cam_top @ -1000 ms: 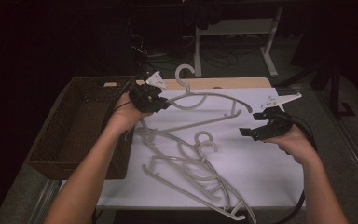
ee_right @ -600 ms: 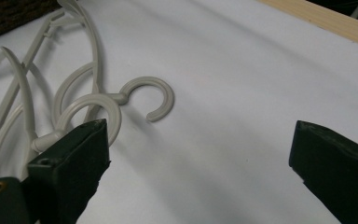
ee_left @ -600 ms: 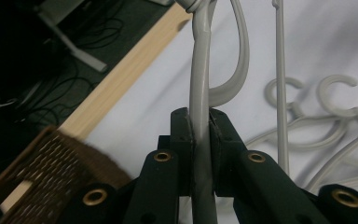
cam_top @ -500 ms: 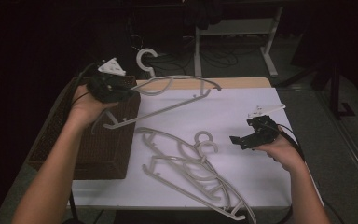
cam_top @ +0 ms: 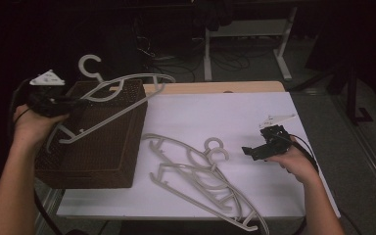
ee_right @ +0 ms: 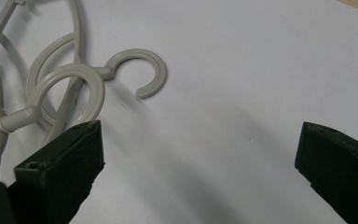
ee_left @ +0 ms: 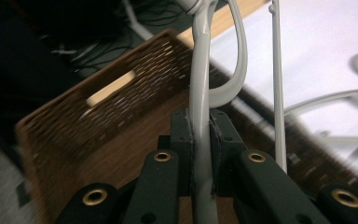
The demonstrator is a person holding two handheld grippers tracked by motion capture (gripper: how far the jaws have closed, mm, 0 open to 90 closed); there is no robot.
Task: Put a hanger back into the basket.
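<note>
Nearest the person, a tangle of grey hangers (cam_top: 203,188) lies flat on the white counter (cam_top: 225,117), their long bodies running slantwise from mid-counter towards the near edge, hooks (ee_right: 137,70) curled at the far end of the heap. The right claw (cam_top: 254,151) hovers just beside those hooks, jaws wide apart with nothing between them, so that hand looks the nearer one for the next pick; the hooks lie towards the left jaw in the right gripper view.

Further off to the left, the left claw (ee_left: 200,140) is clamped on the bar of one hanger (cam_top: 112,105), held up over the brown wicker basket (cam_top: 98,152), its long axis sloping from the hand up towards the counter's far side. I'd judge the lowering into the basket turns on clearing the basket's rim. Beyond stand dark table legs and cables.
</note>
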